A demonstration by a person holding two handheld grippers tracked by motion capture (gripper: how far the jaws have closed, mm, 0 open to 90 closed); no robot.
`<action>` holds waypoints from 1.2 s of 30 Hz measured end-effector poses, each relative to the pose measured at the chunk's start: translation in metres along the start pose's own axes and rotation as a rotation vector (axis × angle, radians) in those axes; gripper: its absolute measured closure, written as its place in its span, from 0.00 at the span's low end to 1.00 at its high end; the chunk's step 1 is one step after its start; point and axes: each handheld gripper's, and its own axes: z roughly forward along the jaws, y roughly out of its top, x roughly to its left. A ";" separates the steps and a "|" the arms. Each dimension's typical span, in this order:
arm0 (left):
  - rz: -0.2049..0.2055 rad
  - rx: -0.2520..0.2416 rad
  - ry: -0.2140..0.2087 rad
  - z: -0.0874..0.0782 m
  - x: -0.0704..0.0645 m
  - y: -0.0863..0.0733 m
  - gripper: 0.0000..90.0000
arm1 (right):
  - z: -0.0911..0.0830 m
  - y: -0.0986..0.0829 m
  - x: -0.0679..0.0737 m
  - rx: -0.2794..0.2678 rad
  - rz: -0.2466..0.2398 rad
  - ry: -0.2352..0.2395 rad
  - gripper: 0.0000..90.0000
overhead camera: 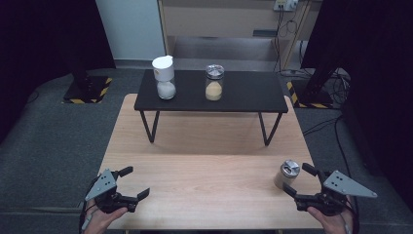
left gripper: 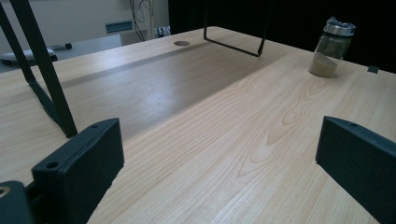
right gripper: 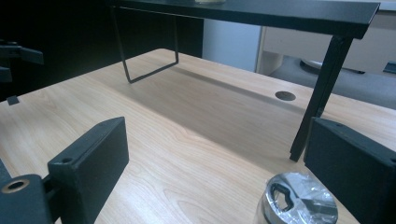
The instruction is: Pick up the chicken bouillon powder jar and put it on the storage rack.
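**Both jaws wide, shaker jar between the right pair**

We see the right hand-held gripper spread wide at the near right corner of the desk. The small shaker jar stands upright on the desk between its jaws; we cannot tell whether either jaw touches it. Our left hand-held gripper is also spread wide, holding nothing, at the near left corner, well apart from the jar.
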 end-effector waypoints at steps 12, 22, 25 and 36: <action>0.000 -0.001 0.001 0.000 0.000 0.000 0.00 | 0.000 -0.014 -0.001 0.002 0.011 -0.002 0.08; -0.001 -0.004 -0.002 0.000 0.000 -0.001 0.00 | 0.003 -0.022 -0.001 0.002 0.017 -0.001 0.08; -0.001 -0.006 -0.004 0.000 0.000 -0.001 0.00 | 0.005 -0.024 -0.001 0.002 0.018 0.002 0.08; 0.004 -0.009 -0.007 -0.001 0.001 -0.001 0.00 | 0.007 -0.034 -0.003 -0.004 0.023 0.001 0.08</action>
